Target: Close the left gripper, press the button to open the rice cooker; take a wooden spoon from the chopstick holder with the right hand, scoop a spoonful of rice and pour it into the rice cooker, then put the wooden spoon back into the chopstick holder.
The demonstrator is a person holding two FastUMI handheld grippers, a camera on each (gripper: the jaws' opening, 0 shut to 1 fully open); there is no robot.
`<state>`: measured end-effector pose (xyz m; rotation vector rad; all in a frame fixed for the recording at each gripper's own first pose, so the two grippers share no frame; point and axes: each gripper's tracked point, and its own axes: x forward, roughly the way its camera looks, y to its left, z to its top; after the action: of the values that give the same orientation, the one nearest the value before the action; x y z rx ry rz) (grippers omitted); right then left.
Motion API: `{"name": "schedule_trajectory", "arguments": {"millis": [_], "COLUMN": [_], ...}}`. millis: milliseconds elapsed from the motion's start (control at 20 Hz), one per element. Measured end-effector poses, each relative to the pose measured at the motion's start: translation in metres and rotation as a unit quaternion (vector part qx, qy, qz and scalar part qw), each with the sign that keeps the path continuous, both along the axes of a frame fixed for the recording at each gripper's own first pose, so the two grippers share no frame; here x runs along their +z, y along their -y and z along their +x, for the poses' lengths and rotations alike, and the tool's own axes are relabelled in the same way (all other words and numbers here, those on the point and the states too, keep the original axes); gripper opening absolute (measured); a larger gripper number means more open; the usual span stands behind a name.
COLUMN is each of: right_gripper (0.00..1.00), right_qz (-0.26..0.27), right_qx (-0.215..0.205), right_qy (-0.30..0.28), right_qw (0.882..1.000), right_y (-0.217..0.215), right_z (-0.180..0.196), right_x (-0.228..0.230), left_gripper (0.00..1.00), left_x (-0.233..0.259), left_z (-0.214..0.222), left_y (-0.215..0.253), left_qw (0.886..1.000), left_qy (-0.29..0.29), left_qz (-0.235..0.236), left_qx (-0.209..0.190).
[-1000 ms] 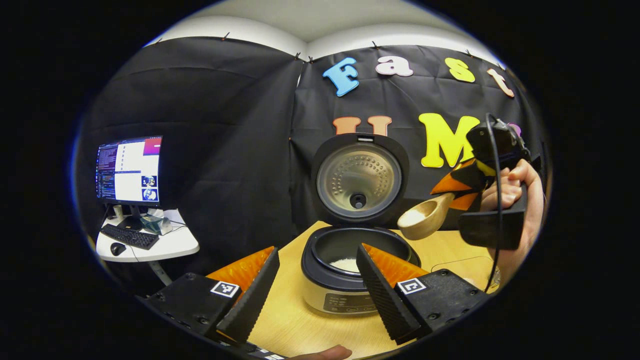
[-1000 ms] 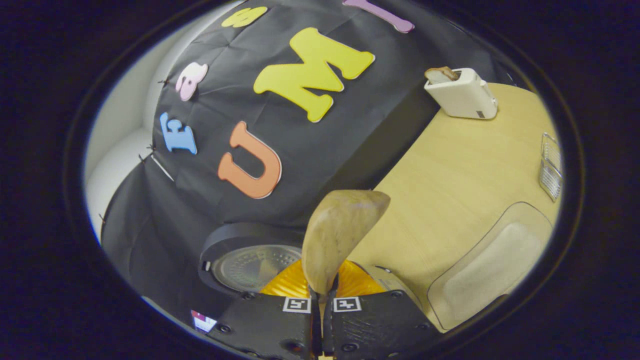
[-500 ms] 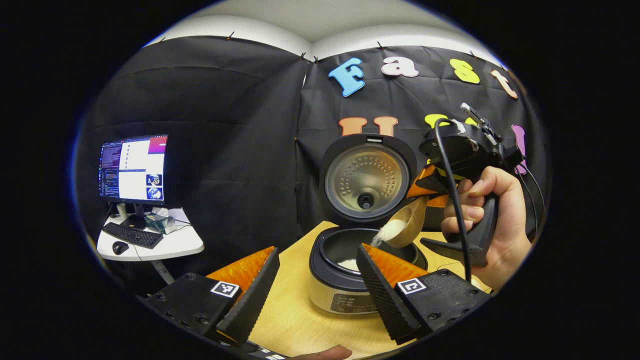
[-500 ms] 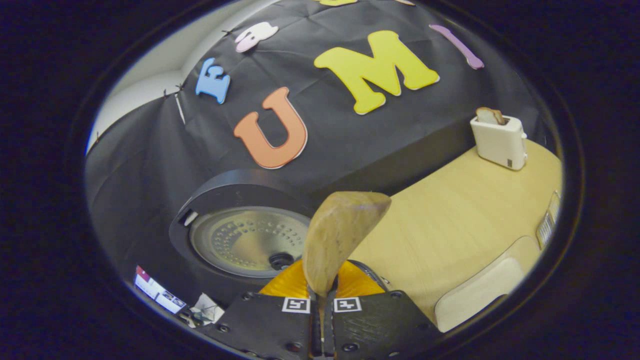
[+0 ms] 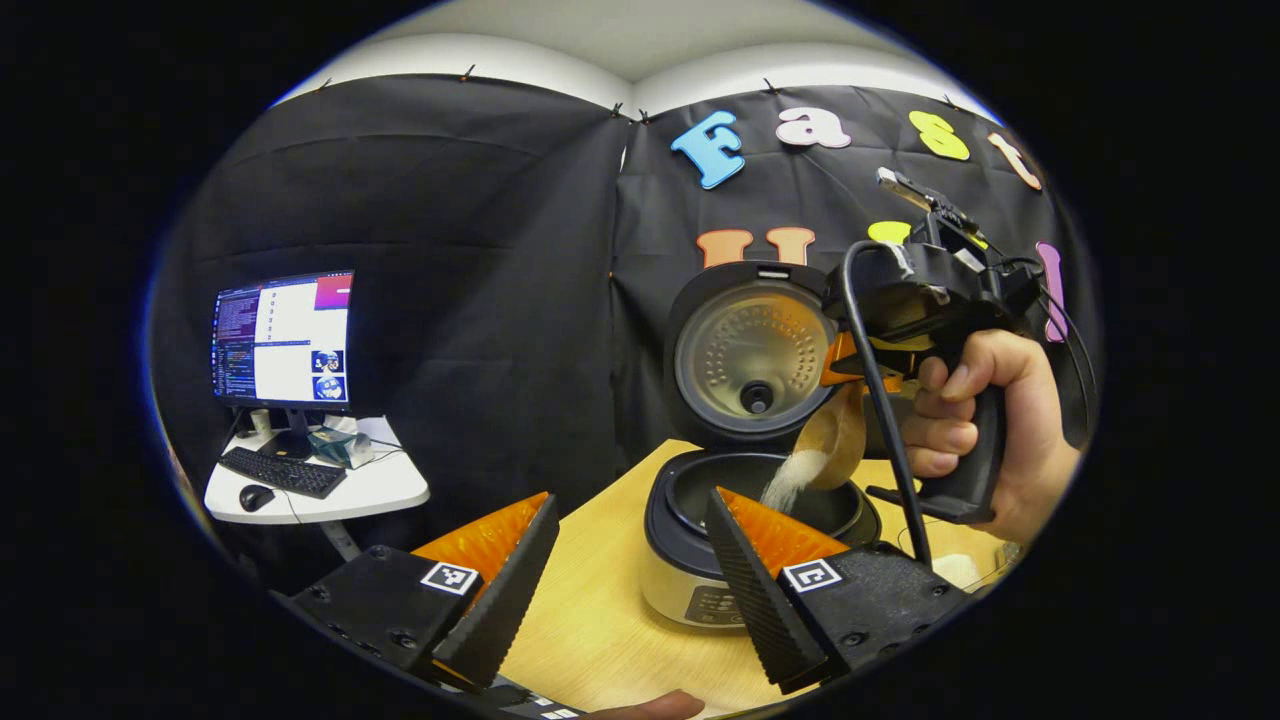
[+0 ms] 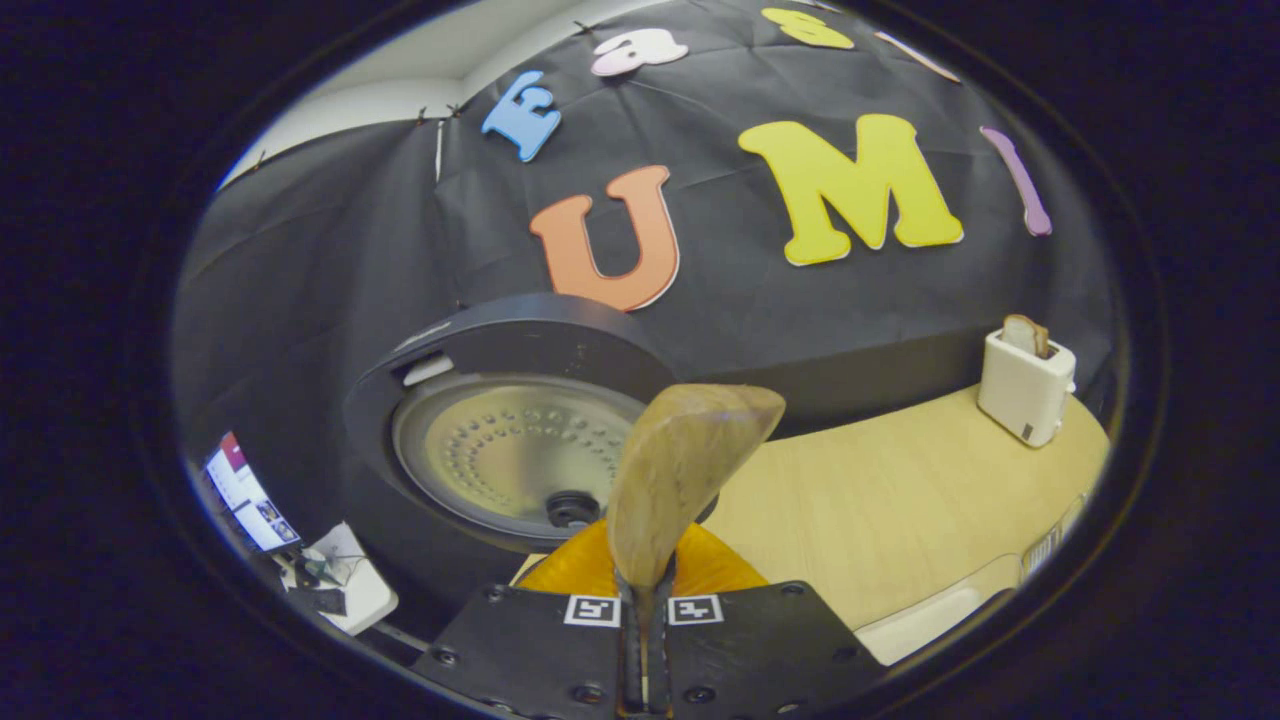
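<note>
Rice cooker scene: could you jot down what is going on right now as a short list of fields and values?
Rice cooker: on the wooden table, lid up
Wooden spoon: tipped over the pot, rice streaming out
Right gripper: shut on the spoon handle
Left gripper: open, holding nothing, in front of the cooker
Toaster: far table corner, bread inside

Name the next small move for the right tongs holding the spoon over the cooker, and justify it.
Probably hold the tilt briefly: rice streams from the wooden spoon, clamped in the right tongs, into the open rice cooker. Then level it and withdraw.
</note>
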<state>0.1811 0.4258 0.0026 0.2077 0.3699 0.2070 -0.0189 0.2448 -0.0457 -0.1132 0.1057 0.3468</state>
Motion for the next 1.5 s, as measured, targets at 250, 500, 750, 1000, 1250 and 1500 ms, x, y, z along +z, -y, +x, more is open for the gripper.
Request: {"name": "schedule_trajectory", "arguments": {"millis": [250, 500, 750, 1000, 1250, 1500], "right_gripper": [0.02, 0.00, 0.03, 0.03, 0.03, 0.02], "right_qz": [-0.062, -0.129, -0.199, -0.259, -0.258, -0.221], "right_qx": [0.031, 0.086, 0.149, 0.167, 0.165, 0.151], "right_qy": [0.031, 0.080, 0.075, 0.079, 0.088, 0.087], "right_qw": [0.997, 0.985, 0.966, 0.948, 0.948, 0.960], "right_y": [-0.002, -0.021, -0.034, -0.033, -0.012, 0.029], "right_z": [-0.010, -0.022, -0.037, -0.041, -0.039, -0.043], "right_x": [0.013, 0.024, 0.000, -0.013, -0.004, 0.015], "left_gripper": [0.94, 0.94, 0.95, 0.94, 0.94, 0.94], "left_x": [-0.004, -0.005, -0.005, -0.010, -0.008, 0.000], "left_z": [0.000, 0.001, 0.003, 0.007, 0.010, 0.011], "left_y": [-0.009, -0.011, -0.009, -0.002, 0.002, 0.018], "left_qw": [1.000, 1.000, 1.000, 1.000, 1.000, 0.999], "left_qy": [-0.004, -0.001, 0.005, 0.004, 0.008, 0.018], "left_qz": [0.003, 0.001, -0.004, -0.010, -0.010, -0.003], "left_qx": [0.008, 0.009, 0.003, -0.010, -0.014, -0.036]}}
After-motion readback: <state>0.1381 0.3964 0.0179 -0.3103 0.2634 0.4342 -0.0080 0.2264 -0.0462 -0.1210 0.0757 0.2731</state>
